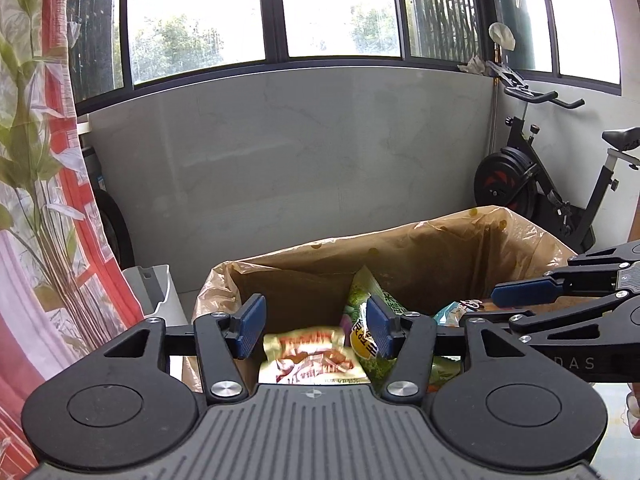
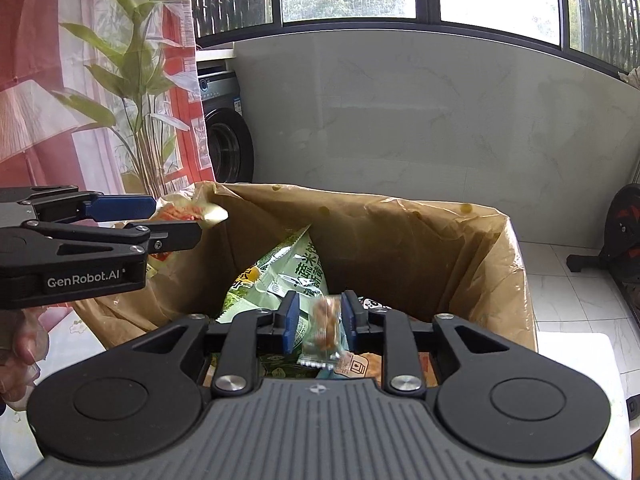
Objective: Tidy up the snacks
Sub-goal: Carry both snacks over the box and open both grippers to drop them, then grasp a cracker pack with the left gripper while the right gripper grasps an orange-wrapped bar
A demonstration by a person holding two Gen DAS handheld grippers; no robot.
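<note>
The left gripper [image 1: 314, 330] hangs over the near rim of the brown bag [image 1: 420, 248], its blue pads spread apart. A yellow-and-red snack packet [image 1: 310, 360] sits blurred in the gap between them, clear of both pads, so it looks released and dropping into the bag rather than gripped. The right wrist view agrees: there the same packet [image 2: 192, 212] shows just off the left gripper's fingertips, above the bag's left rim.

The right gripper [image 2: 318, 322] also hovers above the bag's near edge with its jaws parted. A small clear-wrapped snack [image 2: 326, 328] is blurred between the pads; I cannot tell for certain whether one pad touches it, but it reads as let go.

Inside the bag, toward its middle, a large green snack bag [image 2: 288, 276] leans upright, with a few more packets lying flat beside it near the front wall.

By my judgement the sorting is well under way: several snacks are already in the bag and these two are going in now. How many remain outside the bag is not visible, since neither view shows the surface the snacks come from.
</note>
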